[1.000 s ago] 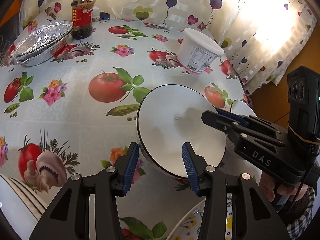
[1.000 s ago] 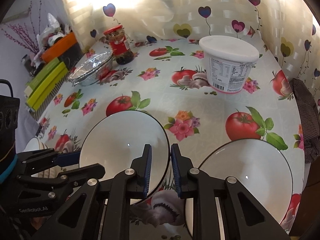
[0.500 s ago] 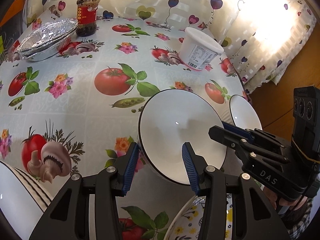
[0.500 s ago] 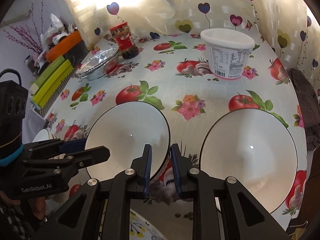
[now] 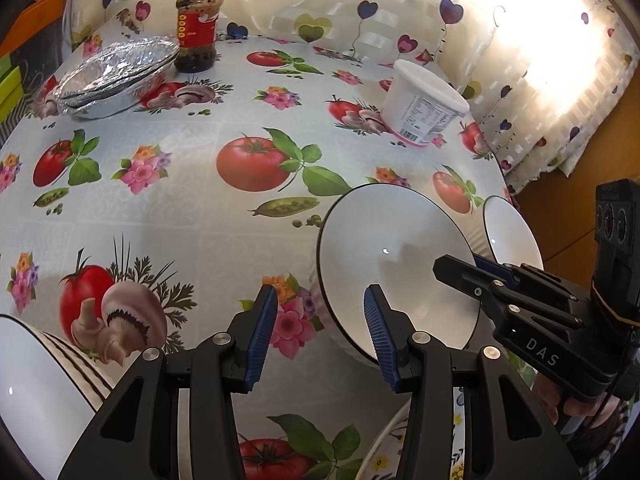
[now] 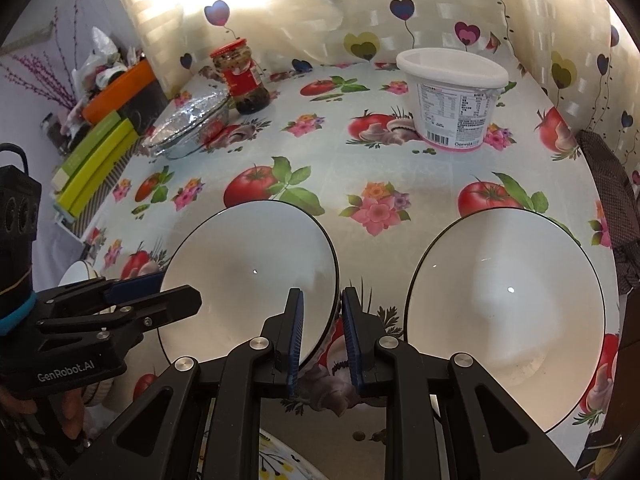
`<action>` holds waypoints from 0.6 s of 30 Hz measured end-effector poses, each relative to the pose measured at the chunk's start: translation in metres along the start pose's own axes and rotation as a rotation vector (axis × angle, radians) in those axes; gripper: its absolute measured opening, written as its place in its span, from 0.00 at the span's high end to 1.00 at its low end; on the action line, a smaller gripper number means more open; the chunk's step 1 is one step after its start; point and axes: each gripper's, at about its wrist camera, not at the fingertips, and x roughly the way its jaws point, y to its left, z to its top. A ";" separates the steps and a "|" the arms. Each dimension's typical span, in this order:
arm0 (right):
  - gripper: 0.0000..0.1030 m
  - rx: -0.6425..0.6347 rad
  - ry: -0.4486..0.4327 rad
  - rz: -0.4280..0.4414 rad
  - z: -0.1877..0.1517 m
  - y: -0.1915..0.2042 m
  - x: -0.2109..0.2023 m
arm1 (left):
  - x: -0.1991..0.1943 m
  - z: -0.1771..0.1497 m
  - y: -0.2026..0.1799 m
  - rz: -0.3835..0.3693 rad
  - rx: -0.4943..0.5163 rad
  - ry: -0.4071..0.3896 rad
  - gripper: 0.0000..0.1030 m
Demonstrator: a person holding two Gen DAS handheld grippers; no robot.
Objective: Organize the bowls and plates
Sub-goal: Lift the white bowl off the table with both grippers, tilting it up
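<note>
Now right gripper (image 6: pixel 322 336) jaws pinch white bowl (image 6: pixel 248 276) rim; left gripper (image 5: pixel 320 336) jaws half-open, empty.

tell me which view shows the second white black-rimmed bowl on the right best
The right wrist view: the second white black-rimmed bowl shows nearly whole, rim and inside. In the left wrist view it is a sliver partly hidden behind the right gripper.
</note>
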 end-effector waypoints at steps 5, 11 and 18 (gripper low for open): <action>0.82 -0.005 -0.006 -0.015 0.001 0.002 -0.001 | 0.001 0.000 0.002 0.017 -0.013 -0.012 0.65; 0.82 -0.014 -0.011 -0.041 0.000 0.005 0.000 | -0.002 0.001 -0.001 0.016 -0.002 -0.025 0.86; 0.82 -0.035 -0.010 -0.056 0.000 0.009 0.000 | -0.002 0.001 0.000 0.017 -0.009 -0.033 0.89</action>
